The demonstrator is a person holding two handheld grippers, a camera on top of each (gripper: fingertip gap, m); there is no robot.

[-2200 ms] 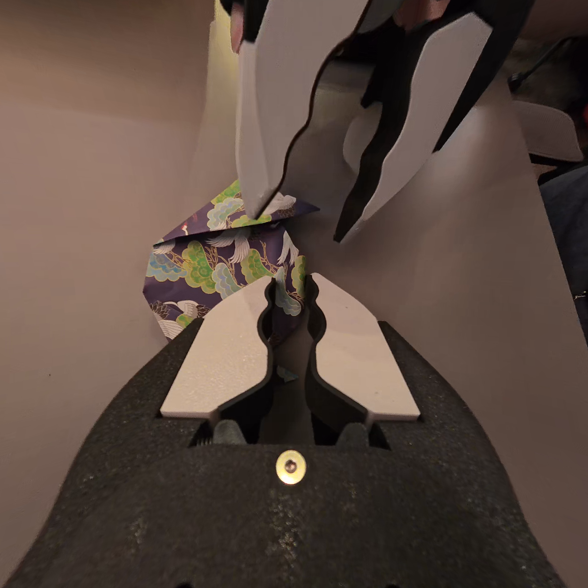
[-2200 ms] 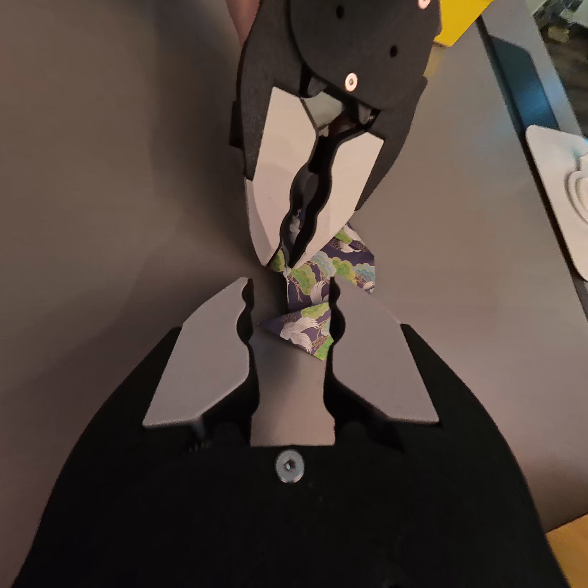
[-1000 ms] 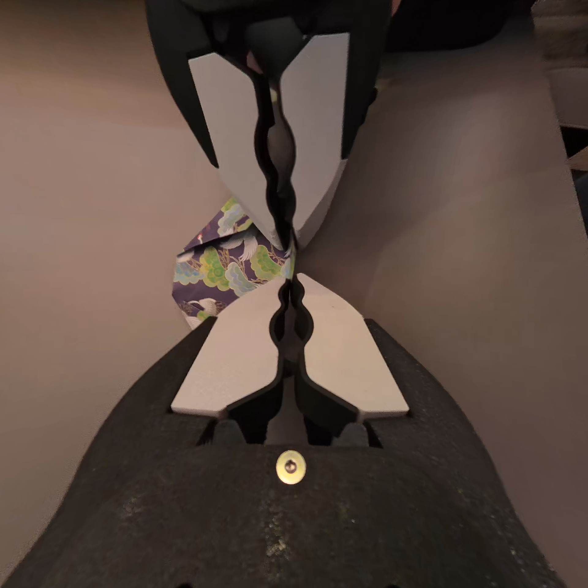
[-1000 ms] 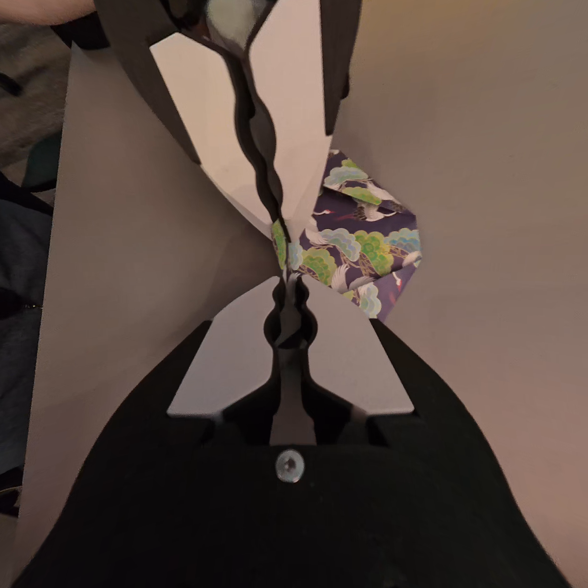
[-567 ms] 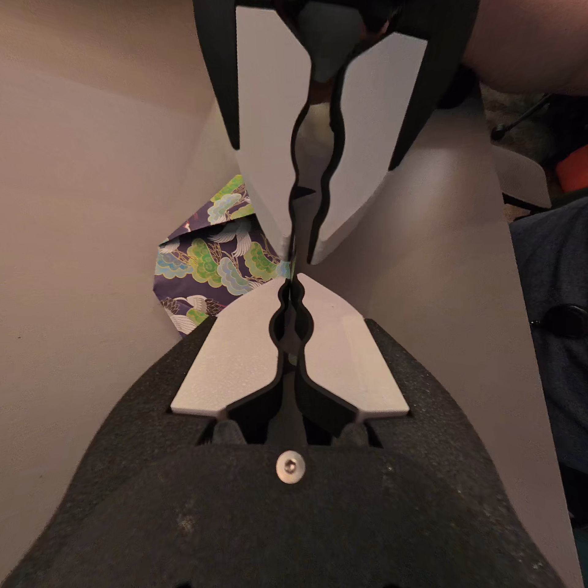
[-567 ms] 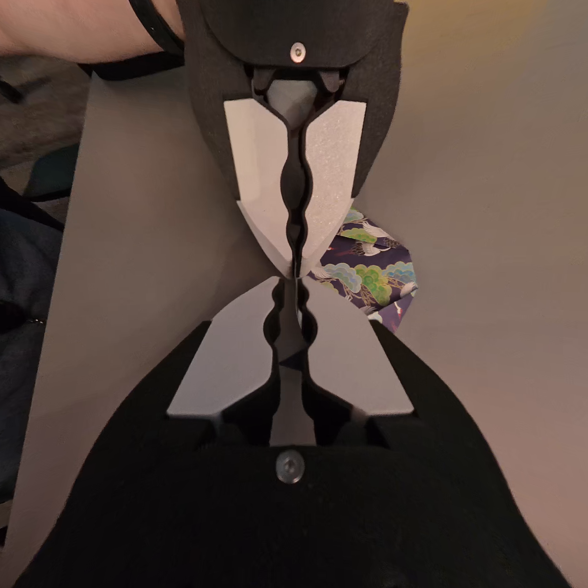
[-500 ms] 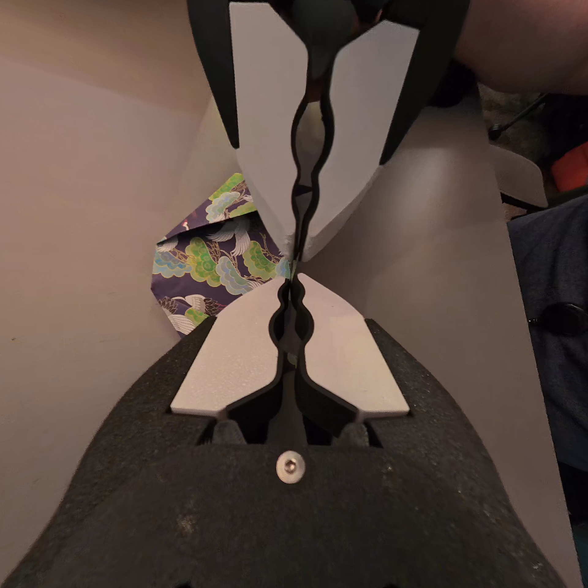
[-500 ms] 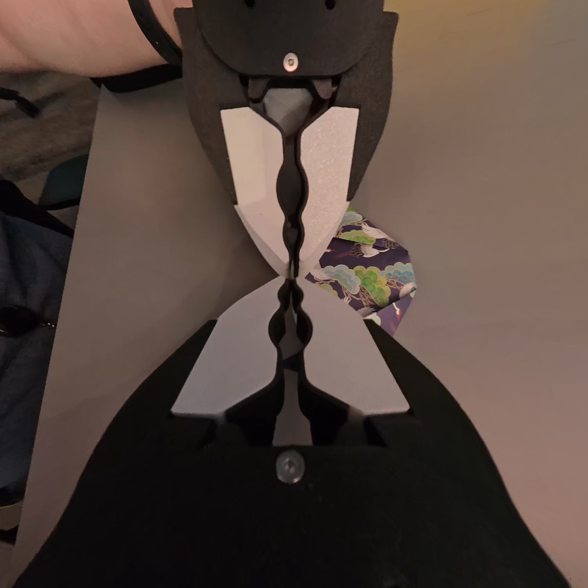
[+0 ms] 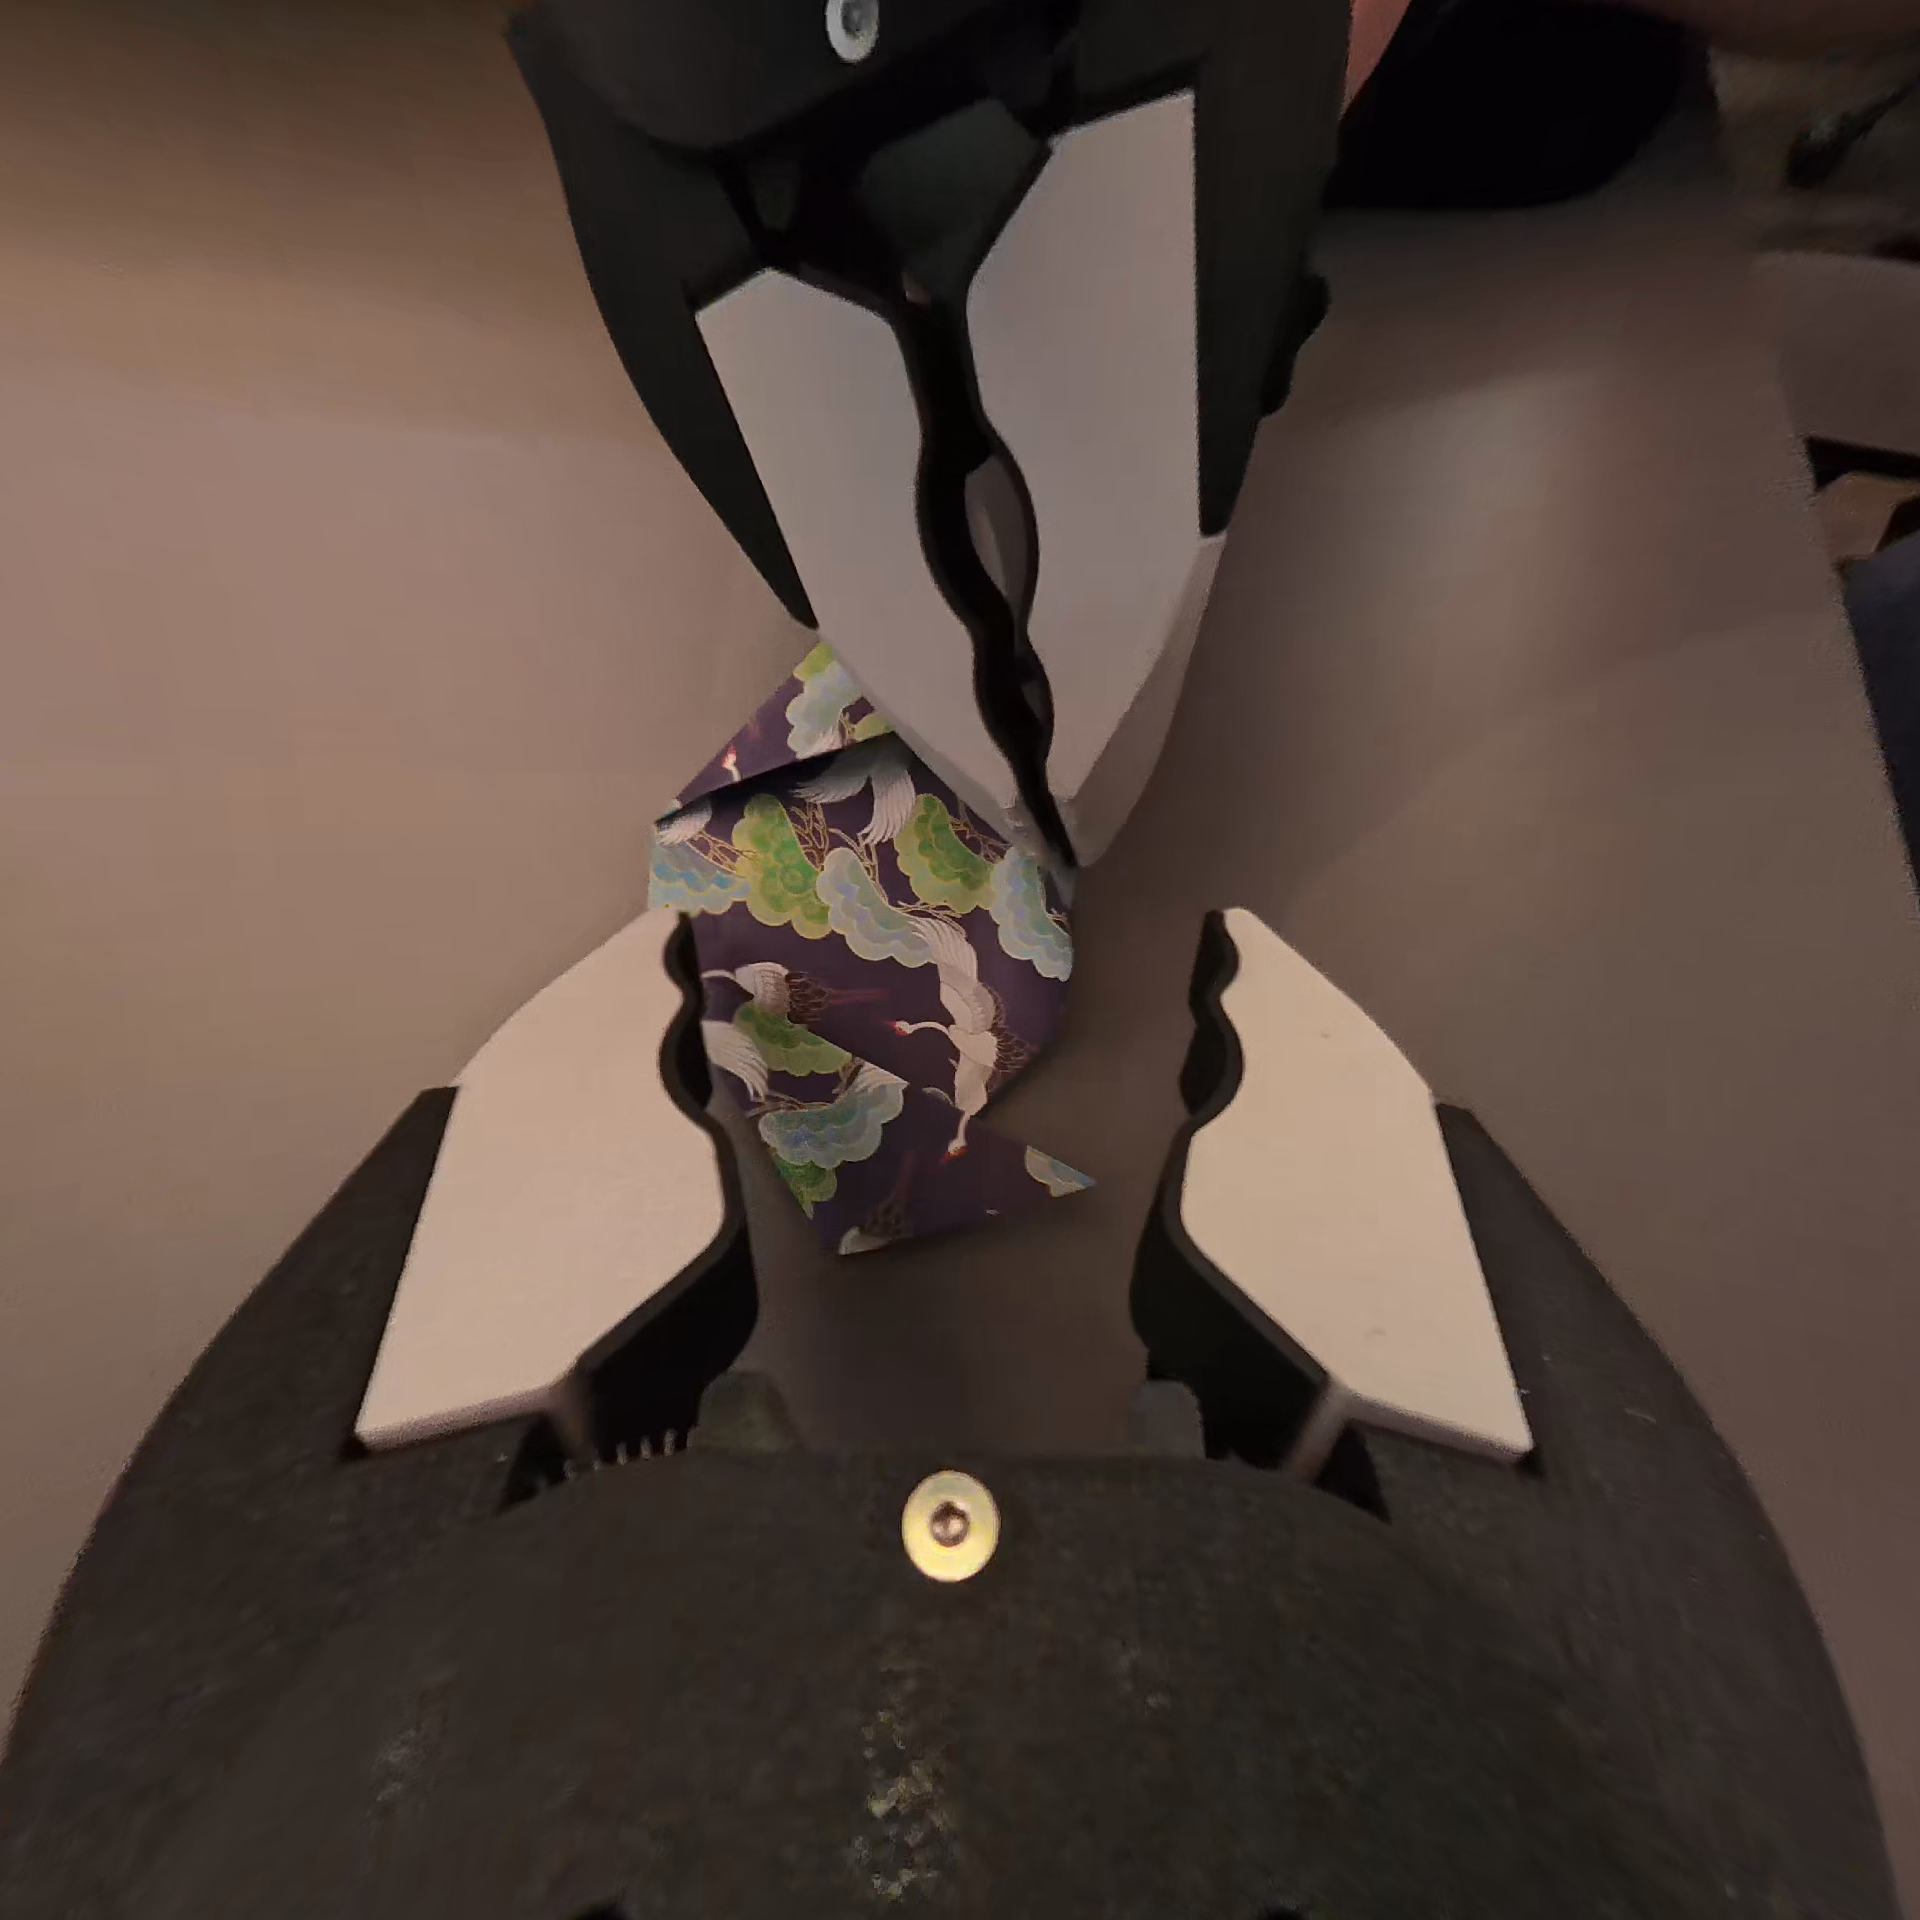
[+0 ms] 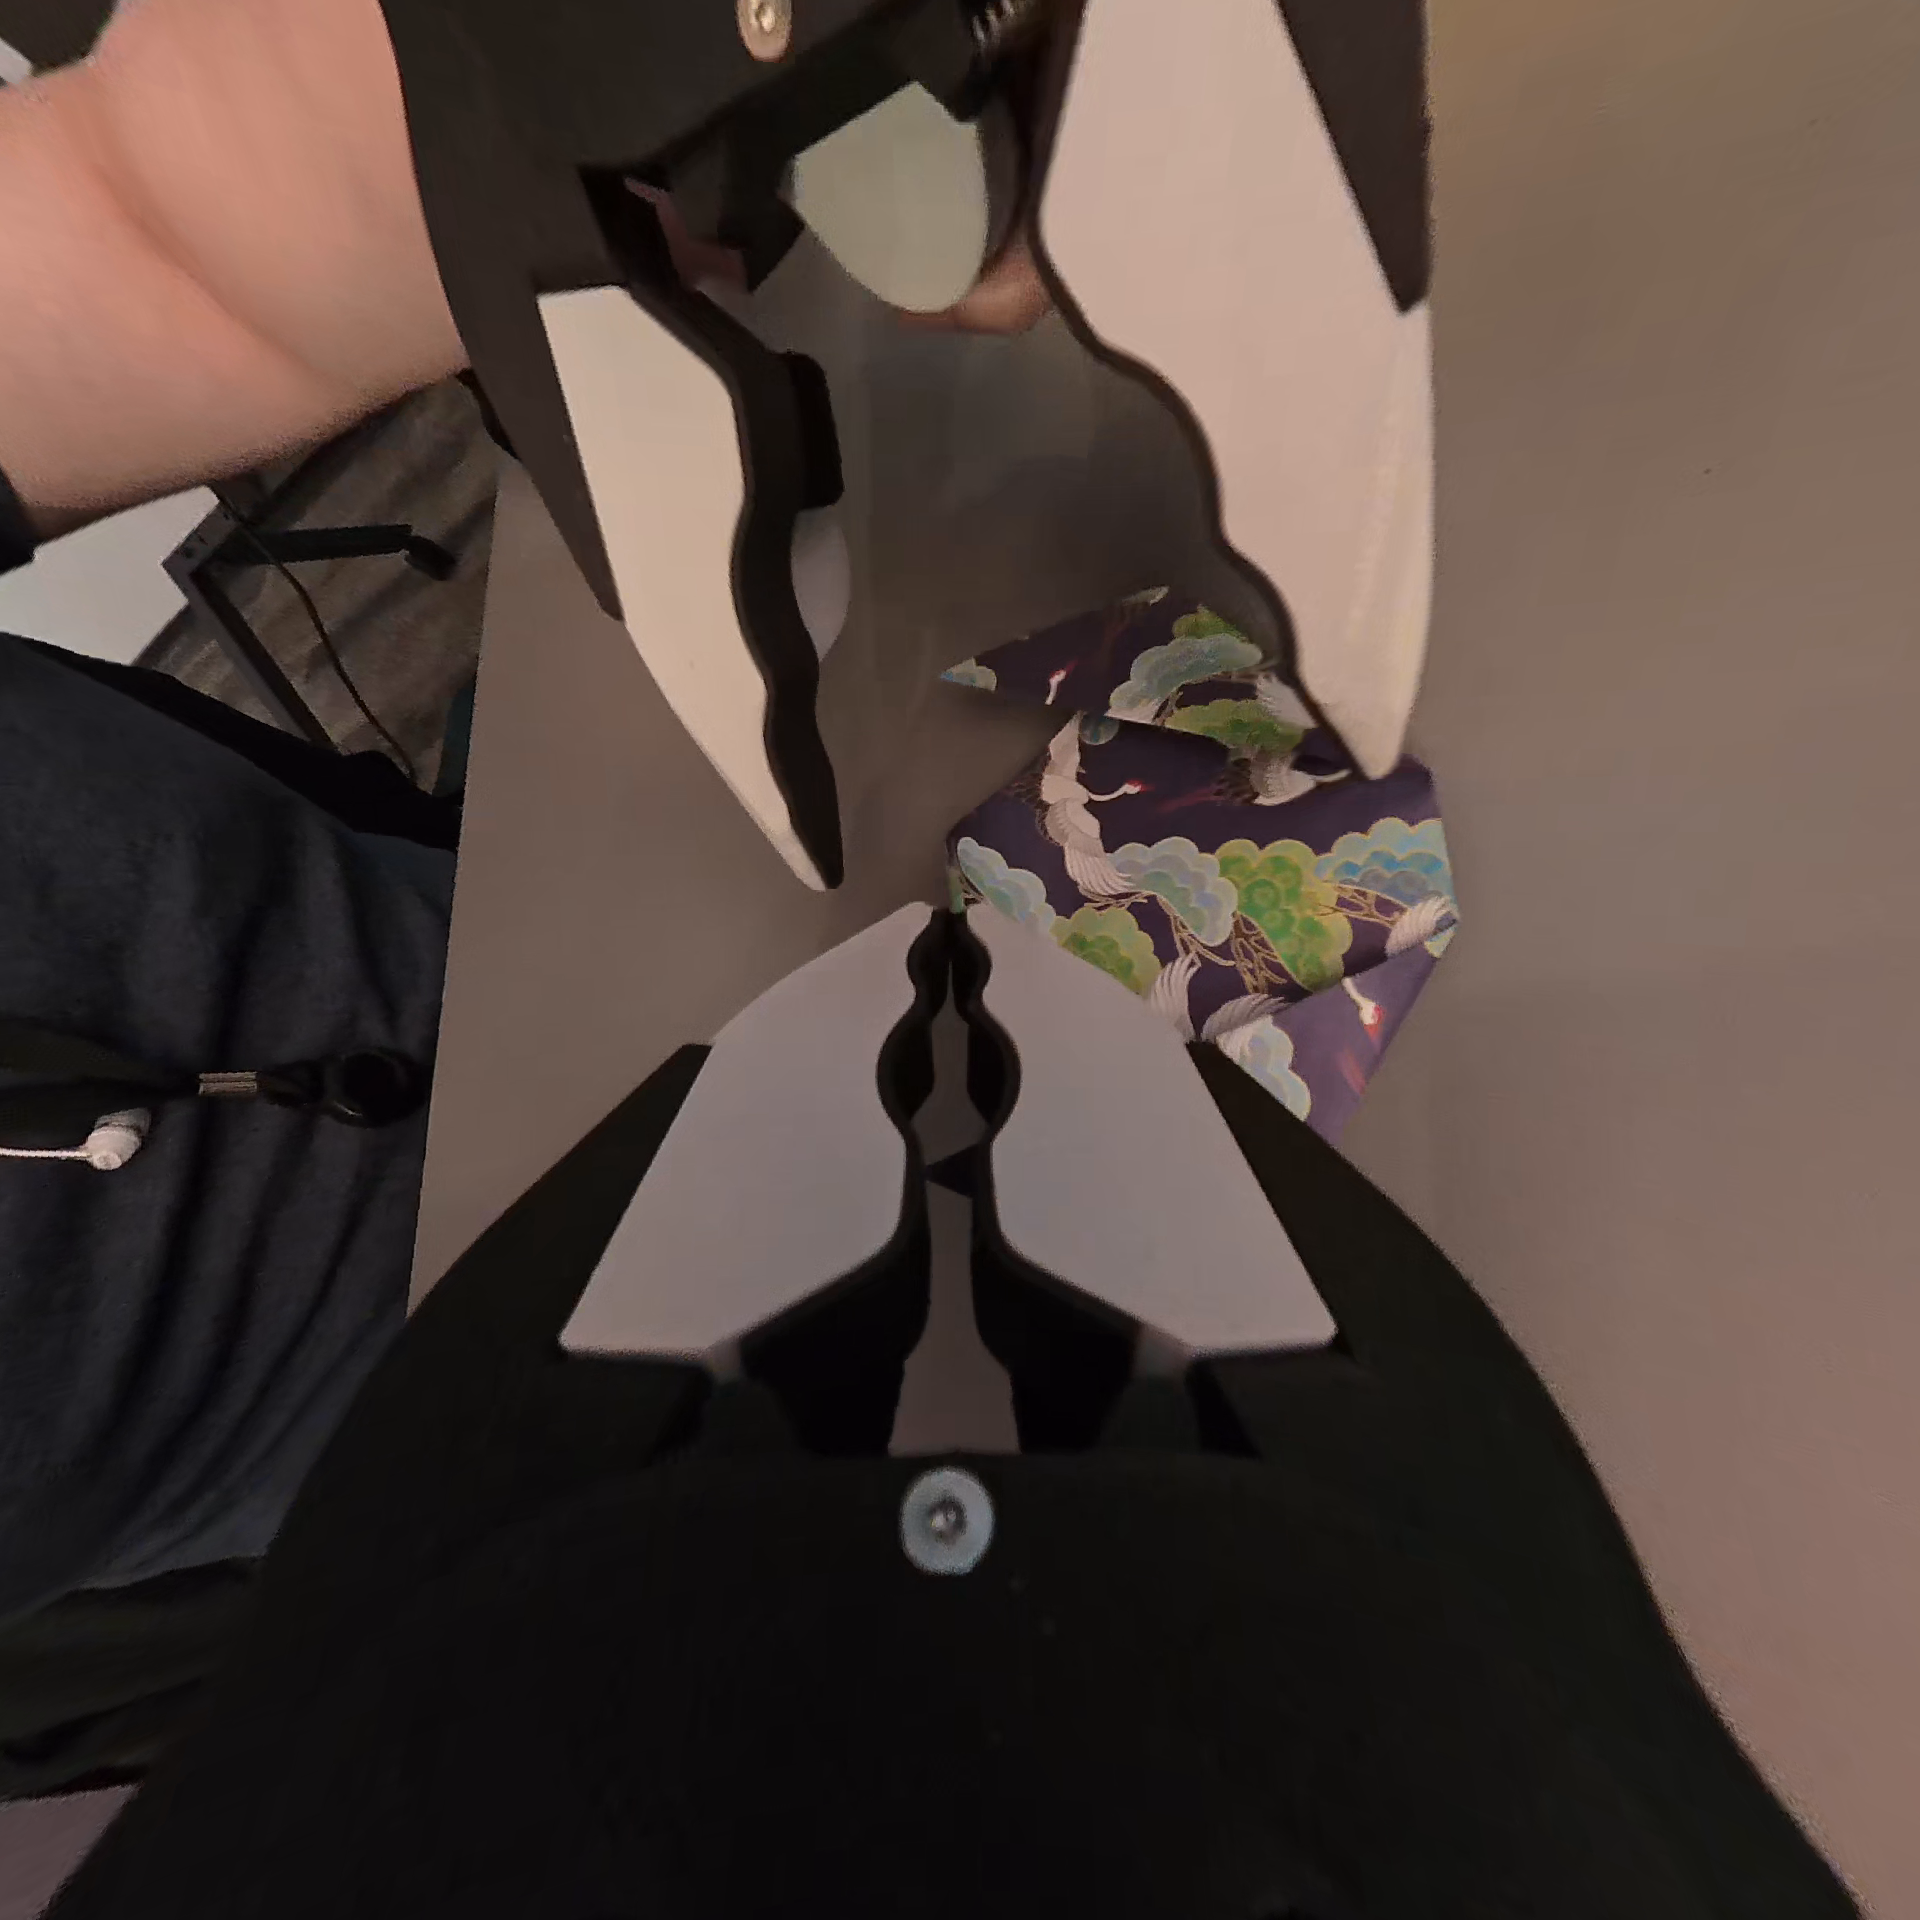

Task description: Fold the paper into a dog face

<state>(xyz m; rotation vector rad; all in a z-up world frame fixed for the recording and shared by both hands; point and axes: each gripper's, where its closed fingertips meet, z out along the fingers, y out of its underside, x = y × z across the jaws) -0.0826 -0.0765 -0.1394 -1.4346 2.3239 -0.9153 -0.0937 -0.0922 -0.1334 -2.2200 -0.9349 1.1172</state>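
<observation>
left gripper (image 9: 940,1023): jaws spread wide, gripping nothing, straddling folded patterned paper (image 9: 873,966) | right gripper (image 10: 948,920): jaws pinched on paper's corner, likely steadying it | paper: low over desk (image 9: 312,623), contact unclear | folds: partly done

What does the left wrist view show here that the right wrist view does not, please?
Only the left wrist view shows the paper's small pointed flap lying between the open left gripper's fingers. Only the right wrist view shows the person's forearm and dark clothing, beside the table edge. Both show the right gripper shut on the paper's corner, on the table.
</observation>
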